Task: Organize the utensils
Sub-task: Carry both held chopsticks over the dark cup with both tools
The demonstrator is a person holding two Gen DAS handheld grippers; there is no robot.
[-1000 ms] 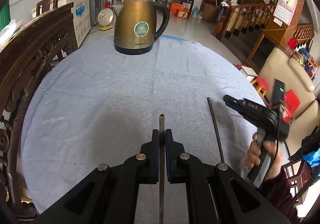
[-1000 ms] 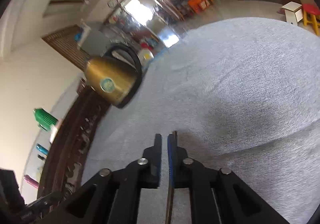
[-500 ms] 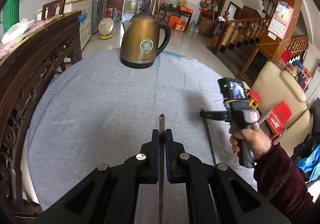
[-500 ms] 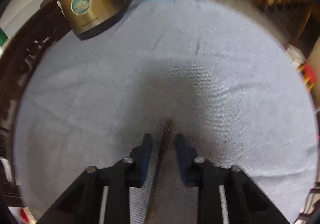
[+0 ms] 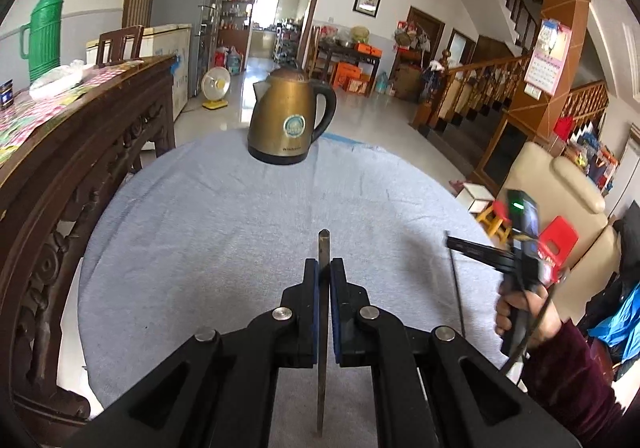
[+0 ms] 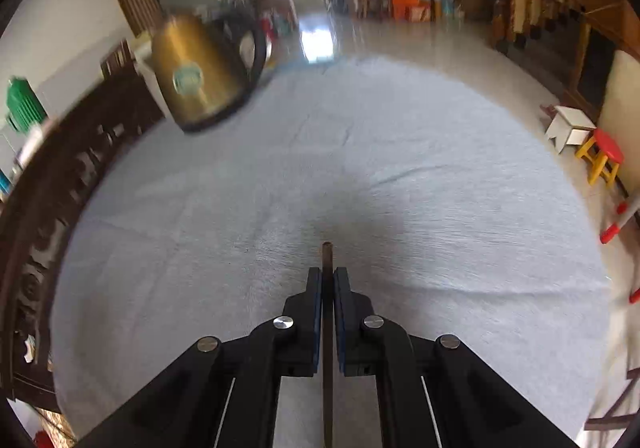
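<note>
**Both grippers clamped on one chopstick each, above the bench**

Left gripper [image 5: 323, 280]: jaws together on the left chopstick [image 5: 322, 332], long axis in line with the jaws, tip protruding toward 12 o'clock, tail trailing to 6 o'clock. Right gripper [image 6: 328, 280]: jaws just closed onto the right chopstick [image 6: 327, 328], same alignment, tip toward 12 o'clock. In the left wrist view, right gripper [image 5: 450, 238] at 3 o'clock, held by a hand [image 5: 524, 312], with its chopstick [image 5: 456, 288] hanging toward 6 o'clock over the bench edge. Probable next step: bringing both sticks parallel and side by side; no holder in view. Grey cloth-covered bench [image 5: 208, 232] bare in the near zone. Kettle [image 5: 290, 121] at 12 o'clock on the far edge, well apart. Carved wooden furniture [image 5: 80, 151] at 9 o'clock, beside the bench. Nothing between the two grippers.
</note>
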